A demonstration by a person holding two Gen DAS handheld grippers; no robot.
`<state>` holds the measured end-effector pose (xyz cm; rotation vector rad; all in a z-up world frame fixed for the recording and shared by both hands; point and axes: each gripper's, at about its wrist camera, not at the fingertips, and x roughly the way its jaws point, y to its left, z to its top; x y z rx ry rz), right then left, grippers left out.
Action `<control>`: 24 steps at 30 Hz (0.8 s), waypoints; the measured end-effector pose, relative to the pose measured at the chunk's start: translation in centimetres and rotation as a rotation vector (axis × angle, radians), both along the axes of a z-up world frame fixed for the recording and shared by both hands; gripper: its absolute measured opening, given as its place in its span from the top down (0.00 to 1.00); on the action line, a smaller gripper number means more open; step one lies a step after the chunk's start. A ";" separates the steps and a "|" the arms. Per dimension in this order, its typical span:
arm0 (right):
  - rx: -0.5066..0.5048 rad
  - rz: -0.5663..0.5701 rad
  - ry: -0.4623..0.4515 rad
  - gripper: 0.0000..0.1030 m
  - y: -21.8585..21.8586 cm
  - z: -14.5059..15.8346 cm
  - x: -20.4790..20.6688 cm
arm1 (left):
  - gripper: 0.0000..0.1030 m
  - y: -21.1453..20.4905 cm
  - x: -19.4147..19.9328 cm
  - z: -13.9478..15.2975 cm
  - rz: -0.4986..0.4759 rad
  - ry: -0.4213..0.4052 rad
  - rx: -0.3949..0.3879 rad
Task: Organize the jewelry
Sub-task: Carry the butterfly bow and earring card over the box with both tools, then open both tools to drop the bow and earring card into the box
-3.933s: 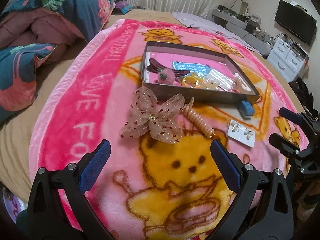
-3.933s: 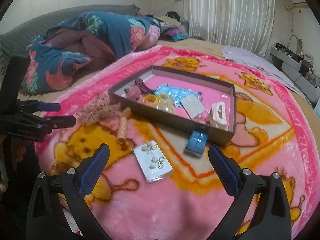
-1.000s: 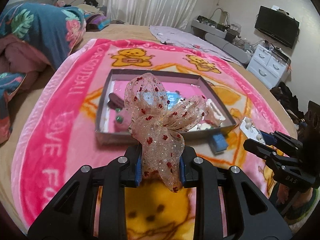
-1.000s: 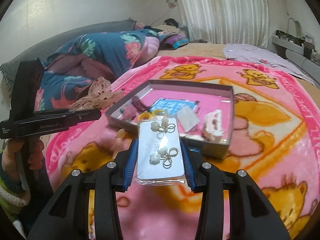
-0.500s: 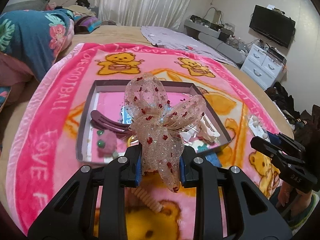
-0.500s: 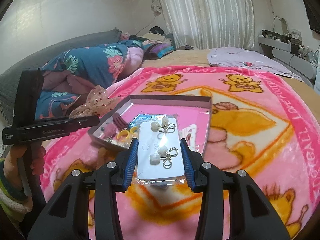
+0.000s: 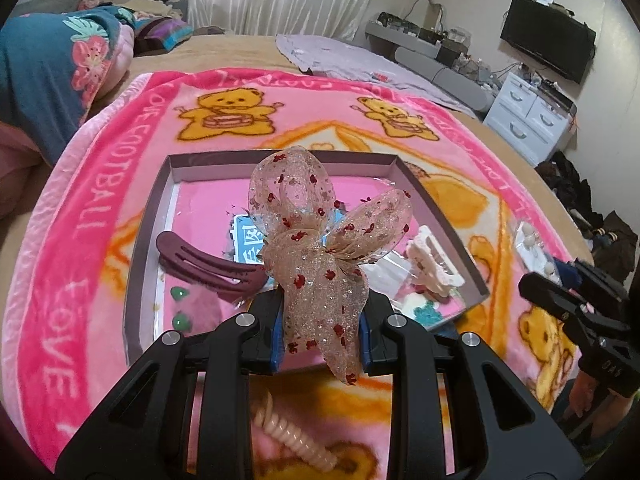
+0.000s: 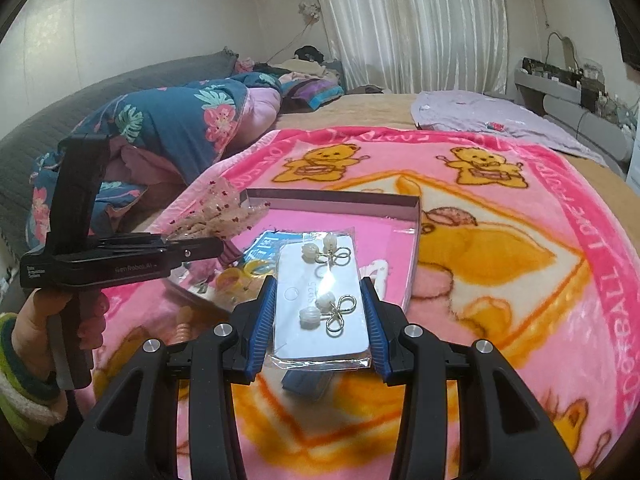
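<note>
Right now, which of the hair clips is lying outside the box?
The beige spiral clip on the blanket, nearer than the box. The maroon clip and white claw clip lie inside.

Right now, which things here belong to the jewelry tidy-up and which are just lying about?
Job:
- bow, in left gripper
- earring card, in right gripper
- box
- spiral hair tie

Lying about:
- quilt
- TV
- drawers

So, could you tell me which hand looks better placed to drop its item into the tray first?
Probably the left. The left gripper holds the sheer bow already over the near part of the tray. The right gripper grips the earring card short of the tray's near edge.
</note>
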<state>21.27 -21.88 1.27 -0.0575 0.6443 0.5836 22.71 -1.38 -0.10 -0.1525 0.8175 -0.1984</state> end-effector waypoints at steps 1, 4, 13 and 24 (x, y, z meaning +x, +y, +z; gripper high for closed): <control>-0.001 0.000 0.001 0.61 0.1 0.0 0.4 | 0.81 0.0 0.2 -0.2 -0.001 0.002 0.003; -0.010 -0.006 0.005 0.61 0.3 -0.2 1.7 | 0.81 0.1 0.7 -0.7 -0.003 0.009 0.007; -0.062 0.014 0.037 0.61 1.9 -1.5 4.3 | 0.79 1.3 2.3 -1.7 0.028 0.024 -0.005; -0.140 0.084 0.084 0.60 5.1 -4.0 6.3 | 0.59 2.6 2.8 -2.3 0.067 0.045 -0.002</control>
